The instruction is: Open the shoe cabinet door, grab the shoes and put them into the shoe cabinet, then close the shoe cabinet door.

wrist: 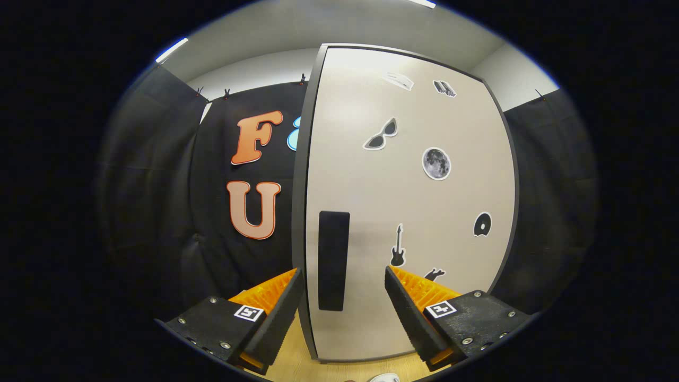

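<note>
Gripper (344,297) spread wide, gripping nothing; fingers straddling the free left edge of the shoe cabinet door (408,212). Left finger outboard of that dark edge, over the black cloth side; right finger in front of the pale door face. Contact with the door not confirmable from this angle.

Between the fingers and just ahead: black vertical handle (333,260), long axis upright, set close to the door's left edge. Handle nearer the left finger than the right, roughly centred in the gap.

Below the fingers: light wooden floor (297,366), with a small pale object (384,378) barely visible at the bottom, possibly a shoe; too little shown to be sure.

Beyond: door face carrying stickers, namely a guitar (398,246), a moon (436,163) and sunglasses (381,135). Door apparently shut or only slightly ajar; interior not visible.

Judgement: opening step in hand, task near its start. Next move likely calls for narrowing onto the upright handle or hooking the left edge, then pulling toward the holder.
</note>
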{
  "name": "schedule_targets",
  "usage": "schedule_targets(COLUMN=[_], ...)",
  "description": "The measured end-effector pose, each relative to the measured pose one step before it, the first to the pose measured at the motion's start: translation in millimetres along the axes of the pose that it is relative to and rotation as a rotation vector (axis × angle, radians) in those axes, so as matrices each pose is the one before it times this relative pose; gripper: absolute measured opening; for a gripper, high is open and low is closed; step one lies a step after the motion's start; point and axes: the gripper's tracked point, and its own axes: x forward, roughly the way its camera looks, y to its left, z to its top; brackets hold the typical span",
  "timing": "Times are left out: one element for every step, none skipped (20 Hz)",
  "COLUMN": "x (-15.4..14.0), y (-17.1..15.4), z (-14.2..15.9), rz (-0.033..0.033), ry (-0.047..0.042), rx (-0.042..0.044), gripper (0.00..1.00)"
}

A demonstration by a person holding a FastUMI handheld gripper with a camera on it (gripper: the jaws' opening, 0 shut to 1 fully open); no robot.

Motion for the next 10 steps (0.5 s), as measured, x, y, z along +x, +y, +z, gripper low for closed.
schedule_targets(x=[6.56,6.03,5.12,3.86,2.47,3.99,2.20,2.70,1.61,1.86], y=[1.40,0.99,1.05,0.69,0.86,0.89,0.52,-0.40,-0.35,3.86], z=[0.43,1.33,-0.42,-0.46,0.86,0.30,-1.02,-0.64,-2.04,-1.13], rz=[-0.00306,-0.00399,-0.00438,-0.00446,-0.00192,-0.00367,-0.00133,-0.00686,-0.00532,0.01315], ry=[0.00041,-0.00341,0.00199,0.00140,-0.00454,-0.00003,0.00601,0.00393,0.01003,0.00336], rx=[0.00091,-0.00041,-0.00391,-0.00121,0.00313,0.00036,-0.00461,-0.00560,-0.00882,0.00310], gripper=[0.95,0.95,0.95,0.95,0.93,0.88,0.83,0.73,0.68,0.56])
